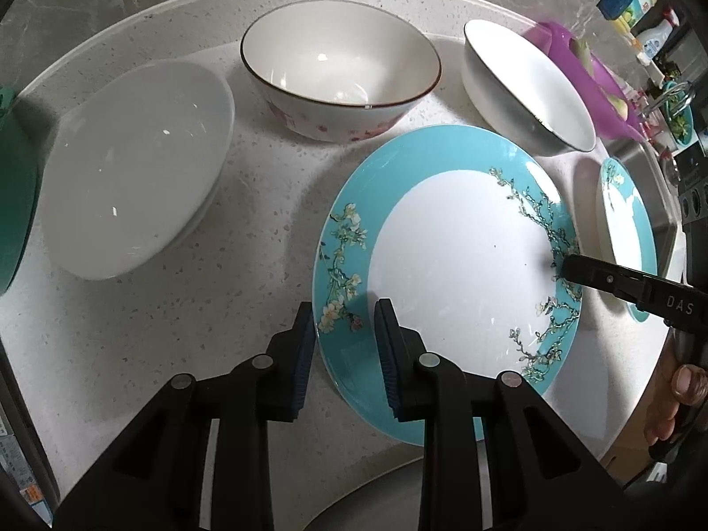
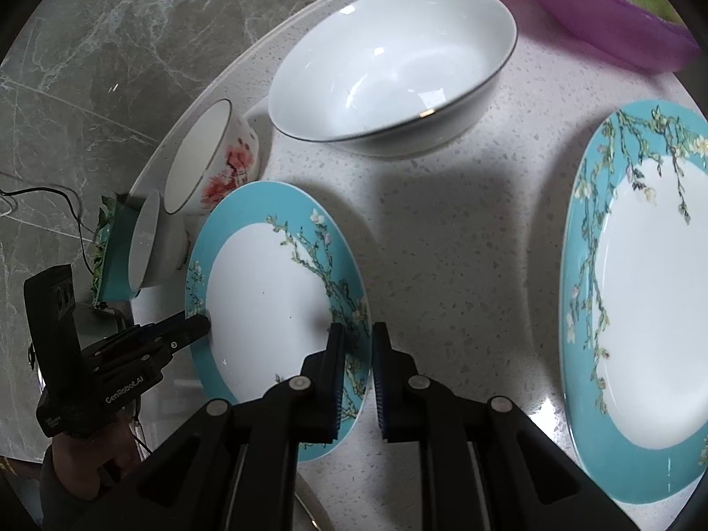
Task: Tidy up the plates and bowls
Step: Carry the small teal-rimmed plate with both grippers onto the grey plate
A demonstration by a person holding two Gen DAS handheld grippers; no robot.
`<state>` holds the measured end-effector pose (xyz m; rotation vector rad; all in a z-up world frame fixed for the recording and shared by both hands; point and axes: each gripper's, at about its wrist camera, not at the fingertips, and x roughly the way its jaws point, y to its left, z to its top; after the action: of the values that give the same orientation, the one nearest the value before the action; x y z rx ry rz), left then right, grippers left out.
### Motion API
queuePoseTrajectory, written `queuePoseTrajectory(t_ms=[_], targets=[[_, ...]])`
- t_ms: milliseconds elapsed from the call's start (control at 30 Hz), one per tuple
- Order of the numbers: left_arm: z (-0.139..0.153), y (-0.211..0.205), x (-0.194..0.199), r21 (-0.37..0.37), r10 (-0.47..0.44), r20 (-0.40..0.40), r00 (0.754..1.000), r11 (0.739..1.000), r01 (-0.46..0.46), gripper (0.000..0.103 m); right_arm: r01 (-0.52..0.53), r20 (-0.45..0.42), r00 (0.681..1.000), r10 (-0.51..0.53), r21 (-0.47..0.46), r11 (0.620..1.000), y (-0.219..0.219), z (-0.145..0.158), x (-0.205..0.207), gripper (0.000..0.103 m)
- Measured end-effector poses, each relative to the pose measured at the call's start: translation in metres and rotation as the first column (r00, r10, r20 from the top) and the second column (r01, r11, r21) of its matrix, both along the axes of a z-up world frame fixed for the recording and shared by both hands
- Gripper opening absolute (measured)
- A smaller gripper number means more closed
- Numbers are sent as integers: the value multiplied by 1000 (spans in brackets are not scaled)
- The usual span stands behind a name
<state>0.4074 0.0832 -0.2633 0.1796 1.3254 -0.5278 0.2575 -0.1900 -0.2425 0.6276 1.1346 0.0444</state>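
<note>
A turquoise-rimmed plate (image 1: pixel 455 256) with a flowering-branch pattern lies on the speckled white counter (image 1: pixel 248 239). My left gripper (image 1: pixel 345 309) is shut on its near-left rim, one finger on each side of the edge. In the left wrist view my right gripper (image 1: pixel 571 267) grips the opposite rim. In the right wrist view that same plate (image 2: pixel 265 301) has my right gripper (image 2: pixel 358 332) shut on its right rim and my left gripper (image 2: pixel 201 325) on its left rim. A second, matching plate (image 2: pixel 641 287) lies to the right.
A white shallow dish (image 1: pixel 132 168), a floral bowl (image 1: pixel 340 71) and a dark-rimmed white bowl (image 1: pixel 526 84) stand behind the held plate. A purple basin (image 1: pixel 588 79) sits at the back right beside a sink. A teal container (image 1: pixel 13 199) is at the far left. The counter's curved edge (image 2: pixel 230 66) runs behind the bowls.
</note>
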Motion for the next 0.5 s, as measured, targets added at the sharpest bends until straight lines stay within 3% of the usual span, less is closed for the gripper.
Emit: queuePoseTrajectory(t_ms=[300,500], targets=[[32,1,-16,-10,-3,12,1000,1000,3,24,-2,30,1000,2,-4,1000,2,28,-8,15],[51,20,-48,-10,4,19,1000,1000,-3,24,-37,46,998,37,-10,999,17,45,-25,15]])
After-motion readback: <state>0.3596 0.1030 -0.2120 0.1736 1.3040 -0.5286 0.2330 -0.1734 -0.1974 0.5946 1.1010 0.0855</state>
